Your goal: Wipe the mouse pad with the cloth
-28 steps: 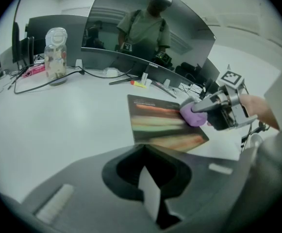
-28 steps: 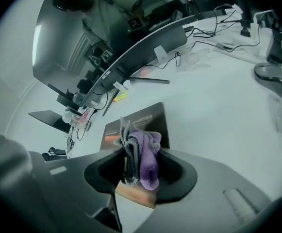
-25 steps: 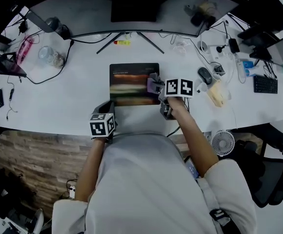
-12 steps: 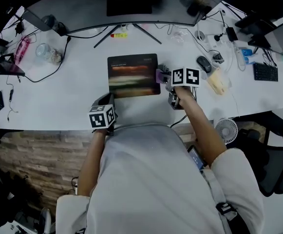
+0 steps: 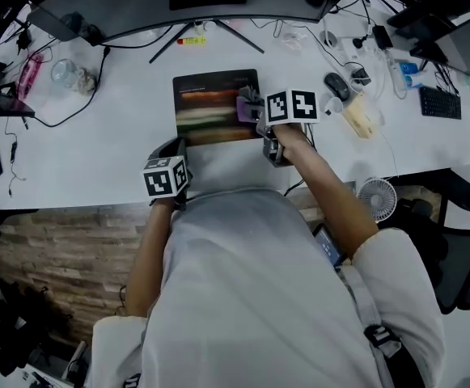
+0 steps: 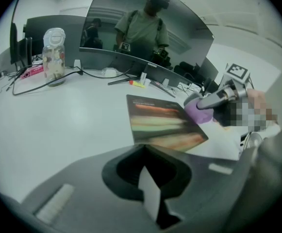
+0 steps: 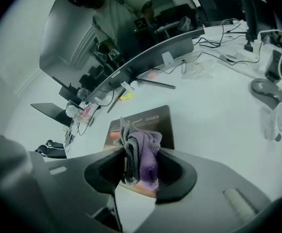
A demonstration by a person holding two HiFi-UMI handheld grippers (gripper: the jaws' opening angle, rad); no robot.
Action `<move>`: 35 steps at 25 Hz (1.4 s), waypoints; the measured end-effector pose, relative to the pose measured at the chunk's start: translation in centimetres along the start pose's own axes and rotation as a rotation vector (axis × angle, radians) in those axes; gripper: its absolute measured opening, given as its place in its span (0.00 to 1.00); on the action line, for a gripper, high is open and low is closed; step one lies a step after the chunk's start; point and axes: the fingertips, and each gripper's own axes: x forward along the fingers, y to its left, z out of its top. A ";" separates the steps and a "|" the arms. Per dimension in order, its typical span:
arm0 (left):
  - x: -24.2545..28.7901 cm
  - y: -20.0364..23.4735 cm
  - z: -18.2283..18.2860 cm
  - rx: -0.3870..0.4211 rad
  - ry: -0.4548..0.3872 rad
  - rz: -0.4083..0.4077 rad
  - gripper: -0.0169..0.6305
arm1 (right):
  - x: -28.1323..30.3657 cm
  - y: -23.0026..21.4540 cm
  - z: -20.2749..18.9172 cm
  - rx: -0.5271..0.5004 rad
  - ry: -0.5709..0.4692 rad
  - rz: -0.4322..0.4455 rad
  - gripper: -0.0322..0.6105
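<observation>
Overhead view of a person at a white worktop (image 5: 113, 136), a two-jaw gripper in each hand. The right gripper (image 5: 249, 107) has its jaws clamped on a bunched purple-and-grey cloth (image 7: 143, 152). Half a second ago the cloth was at the 3 o'clock edge of the dark mouse pad (image 5: 210, 107); now it has come back inward and sits over the pad's right part, which reads as a wiping stroke under way. The pad's left side probably remains to be covered. The left gripper (image 5: 174, 153) rests near the pad's 7 o'clock corner, jaws together and holding nothing (it does not pin the pad). At 9 o'clock the worktop is bare, giving free sweep. At 3 o'clock a mouse (image 5: 337, 86) and cables crowd in. At 6 o'clock the worktop's front edge lies near.
</observation>
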 end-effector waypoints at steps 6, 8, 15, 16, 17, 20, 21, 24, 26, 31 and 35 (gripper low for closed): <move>0.1 -0.1 -0.1 -0.005 0.005 -0.007 0.03 | 2.2 4.4 -1.3 -0.035 0.024 0.073 0.32; 0.1 0.0 -0.1 -0.006 0.005 -0.010 0.03 | 3.0 5.8 -1.8 -0.045 0.036 0.094 0.32; 0.0 0.1 -0.1 -0.017 0.010 -0.022 0.03 | 5.3 9.5 -3.5 -0.061 0.076 0.149 0.32; 0.0 0.2 0.0 -0.017 0.010 -0.021 0.03 | 5.5 9.9 -3.6 -0.063 0.079 0.156 0.32; 0.0 0.2 0.0 -0.018 0.009 -0.021 0.03 | 5.7 10.3 -3.8 -0.064 0.080 0.163 0.32; 0.1 0.1 0.0 -0.014 0.006 -0.020 0.03 | 6.3 11.2 -4.2 -0.055 0.085 0.185 0.32; 0.1 0.1 0.0 -0.013 0.006 -0.020 0.03 | 6.5 11.5 -4.4 -0.052 0.087 0.193 0.32; 0.1 0.1 -0.1 -0.016 0.009 -0.022 0.03 | 6.9 12.2 -5.1 -0.050 0.096 0.209 0.32; 0.0 0.1 -0.1 -0.018 0.011 -0.022 0.03 | 7.2 12.7 -5.4 -0.054 0.105 0.217 0.32; 0.0 0.1 0.0 -0.021 0.015 -0.031 0.03 | 7.8 12.3 -6.0 -0.029 0.110 0.220 0.32; 0.0 0.2 0.0 -0.018 0.013 -0.025 0.03 | 7.9 11.9 -6.5 -0.013 0.111 0.219 0.32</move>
